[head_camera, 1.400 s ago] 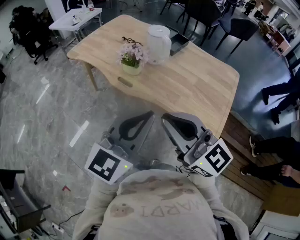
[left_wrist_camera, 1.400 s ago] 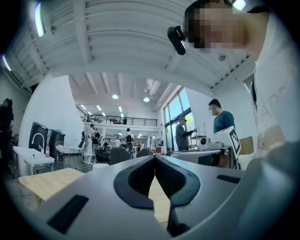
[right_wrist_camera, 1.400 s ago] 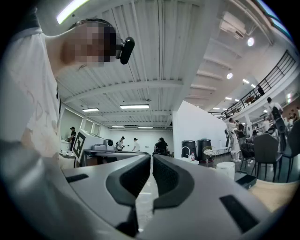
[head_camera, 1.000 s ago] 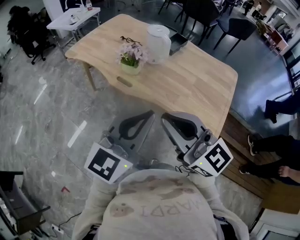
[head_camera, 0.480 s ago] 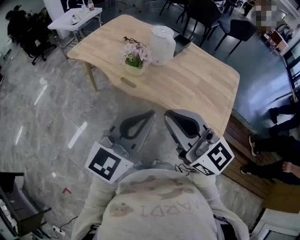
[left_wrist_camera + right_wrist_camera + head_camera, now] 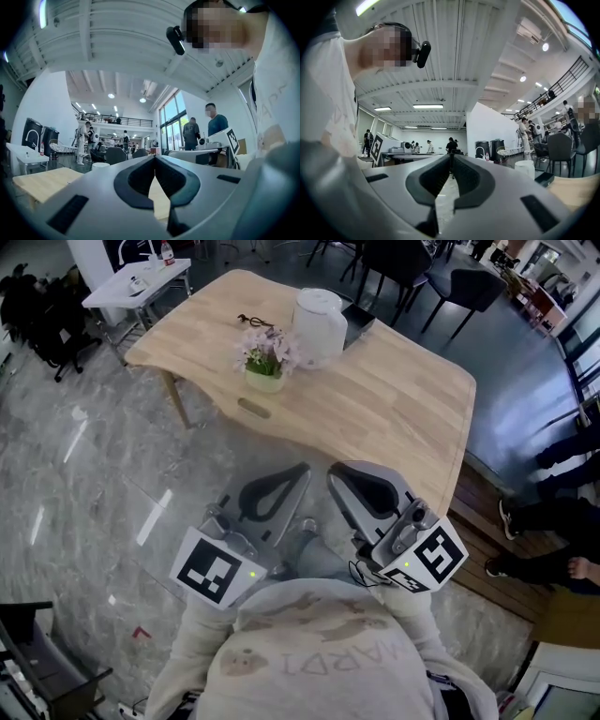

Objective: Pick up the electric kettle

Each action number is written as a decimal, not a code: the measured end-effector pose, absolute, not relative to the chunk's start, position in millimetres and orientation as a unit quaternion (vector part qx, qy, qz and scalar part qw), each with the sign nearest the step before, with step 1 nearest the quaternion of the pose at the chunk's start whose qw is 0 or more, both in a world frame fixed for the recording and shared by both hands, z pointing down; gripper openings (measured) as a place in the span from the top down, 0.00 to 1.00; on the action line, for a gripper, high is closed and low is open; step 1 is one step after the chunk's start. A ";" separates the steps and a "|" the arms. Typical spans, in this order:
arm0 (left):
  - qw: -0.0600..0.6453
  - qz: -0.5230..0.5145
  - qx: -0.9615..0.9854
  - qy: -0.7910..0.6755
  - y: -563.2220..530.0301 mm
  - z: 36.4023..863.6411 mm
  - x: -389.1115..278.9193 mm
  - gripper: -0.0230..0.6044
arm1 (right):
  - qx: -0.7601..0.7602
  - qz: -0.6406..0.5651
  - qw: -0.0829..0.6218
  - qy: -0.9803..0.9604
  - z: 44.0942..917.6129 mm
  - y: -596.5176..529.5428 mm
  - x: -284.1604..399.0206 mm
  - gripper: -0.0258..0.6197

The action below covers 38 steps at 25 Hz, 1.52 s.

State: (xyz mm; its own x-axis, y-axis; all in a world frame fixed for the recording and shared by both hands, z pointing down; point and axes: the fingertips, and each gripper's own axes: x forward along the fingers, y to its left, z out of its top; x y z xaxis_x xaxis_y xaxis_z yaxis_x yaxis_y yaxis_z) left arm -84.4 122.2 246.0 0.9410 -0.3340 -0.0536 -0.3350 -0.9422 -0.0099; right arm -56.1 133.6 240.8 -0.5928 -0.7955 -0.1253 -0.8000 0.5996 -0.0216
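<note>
Two risks from here. Jaws of both the left gripper (image 6: 292,476) and the right gripper (image 6: 339,480) are pressed together and empty; arriving like that, they would shove the white electric kettle (image 6: 319,326) rather than grasp it. The potted flowers (image 6: 263,357) stand just beside the kettle, on its lower left, and a careless reach could tip them. Kettle sits upper centre on the wooden table (image 6: 394,409), well apart from both grippers. Both are held low centre, side by side near the chest, pointing roughly level at the table.

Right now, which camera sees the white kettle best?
The head view: the whole kettle stands clear on the table. The left gripper view shows only its top, tiny; the right gripper view shows it small and far off.
</note>
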 end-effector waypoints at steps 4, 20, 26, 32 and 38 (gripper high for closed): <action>0.012 0.023 -0.985 0.168 107.6 247.1 -81.4 0.95 | -0.452 0.019 0.065 0.889 239.5 115.5 -49.8 0.92; 0.013 0.023 -0.982 0.187 -15.5 244.6 -51.7 0.95 | -0.435 0.013 0.066 0.898 243.3 -19.2 -16.9 0.91; 0.005 0.021 -0.982 0.186 -58.4 245.3 -27.9 0.95 | -0.435 -0.002 0.057 0.899 251.4 -68.4 6.6 0.91; -0.006 0.010 -0.983 0.186 -94.6 254.6 -4.2 0.95 | -0.419 -0.025 0.044 0.906 270.8 -108.6 26.9 0.81; -0.019 -0.002 -0.981 0.191 -123.1 263.8 14.2 0.95 | -0.405 -0.042 0.034 0.913 289.3 -143.7 44.1 0.74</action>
State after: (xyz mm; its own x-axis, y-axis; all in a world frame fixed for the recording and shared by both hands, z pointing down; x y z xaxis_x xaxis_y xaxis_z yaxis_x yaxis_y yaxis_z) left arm 14.2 -123.1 263.8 0.9269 -0.3751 0.0108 -0.3752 -0.9262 0.0373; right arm 44.1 -143.7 289.3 -0.6696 -0.7422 -0.0273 -0.7365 0.6684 -0.1040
